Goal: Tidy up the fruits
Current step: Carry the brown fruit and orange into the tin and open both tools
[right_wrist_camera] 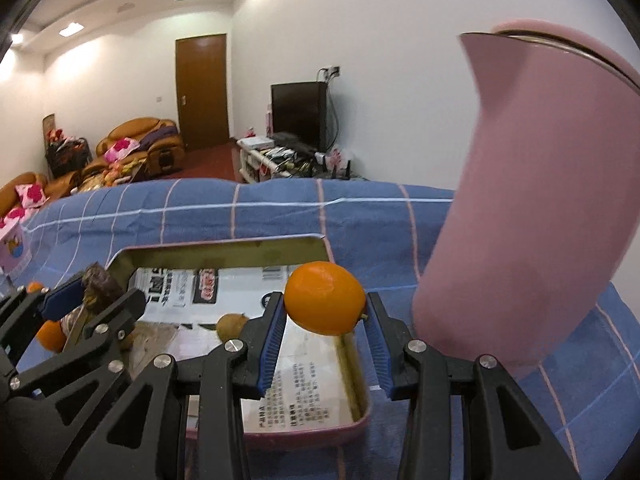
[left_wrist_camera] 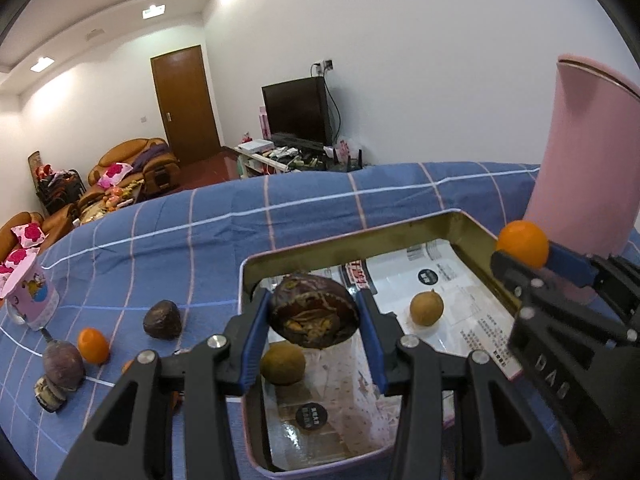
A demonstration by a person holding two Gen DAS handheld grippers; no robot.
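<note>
Blue fingers (left_wrist_camera: 256, 332) of the left gripper (left_wrist_camera: 314, 320) clamp a passion fruit (left_wrist_camera: 314, 310); the right gripper (right_wrist_camera: 326, 308) clamps a kumquat (right_wrist_camera: 325, 298); "DAS" marks its black frame.

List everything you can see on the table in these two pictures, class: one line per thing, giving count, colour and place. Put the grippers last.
Tin tray: one, pink outside with a gold wall, middle of the table.
Longans: two, tan-brown, inside the tray.
Passion fruit: three, dark purple-brown; one held over the tray, two on the cloth to its left.
Kumquats: at least two, orange; one held over the tray's right side, one on the cloth at left.
Pink jug: one, right of the tray.
Paper cup: one, pink and white, far left.
Tablecloth: one, blue check.
Left gripper: black with blue pads, shut on a passion fruit.
Right gripper: same colours, shut on a kumquat.
</note>
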